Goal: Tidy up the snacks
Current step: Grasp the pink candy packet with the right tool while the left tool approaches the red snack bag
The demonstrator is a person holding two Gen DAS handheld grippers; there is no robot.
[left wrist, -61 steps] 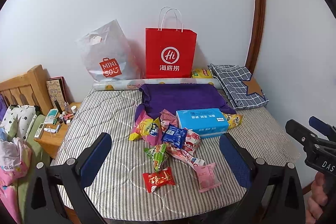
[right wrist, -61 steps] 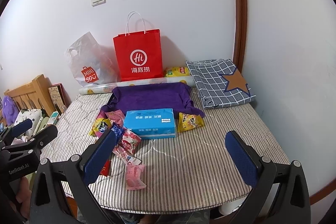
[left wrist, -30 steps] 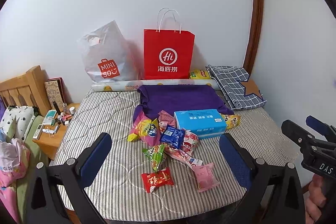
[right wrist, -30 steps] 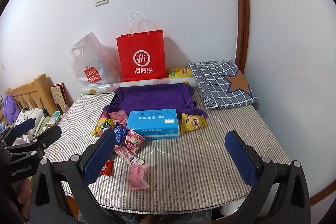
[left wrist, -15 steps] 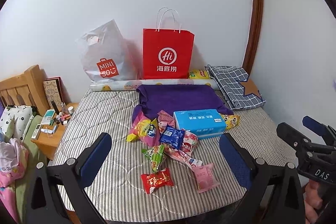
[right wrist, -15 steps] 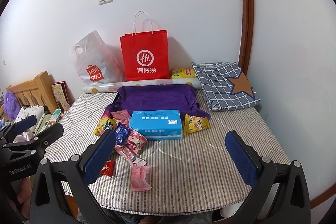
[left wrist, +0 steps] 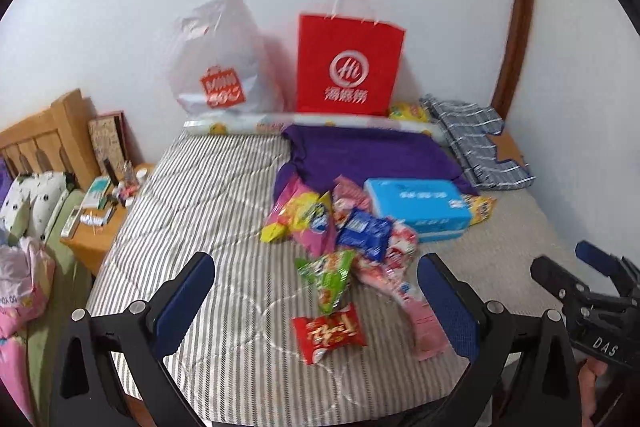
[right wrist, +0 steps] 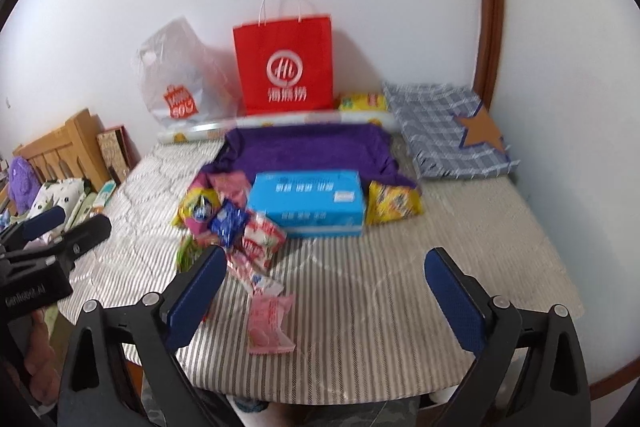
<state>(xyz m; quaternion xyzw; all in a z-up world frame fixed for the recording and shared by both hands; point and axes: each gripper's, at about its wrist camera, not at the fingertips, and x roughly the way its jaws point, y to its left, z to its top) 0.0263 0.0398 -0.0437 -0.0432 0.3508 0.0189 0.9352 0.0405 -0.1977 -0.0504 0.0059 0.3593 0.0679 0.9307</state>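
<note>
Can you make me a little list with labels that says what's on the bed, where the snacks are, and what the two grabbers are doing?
surface: striped bed
snacks: loose pile left of the blue box
nearest snack: red pack, close to the bed's front edge
apart from pile: yellow pack, right of the blue box
behind the snacks: purple cloth
by the wall: red bag, white bag
left gripper: open, holding nothing
right gripper: open, jaws just closing slightly, holding nothing
</note>
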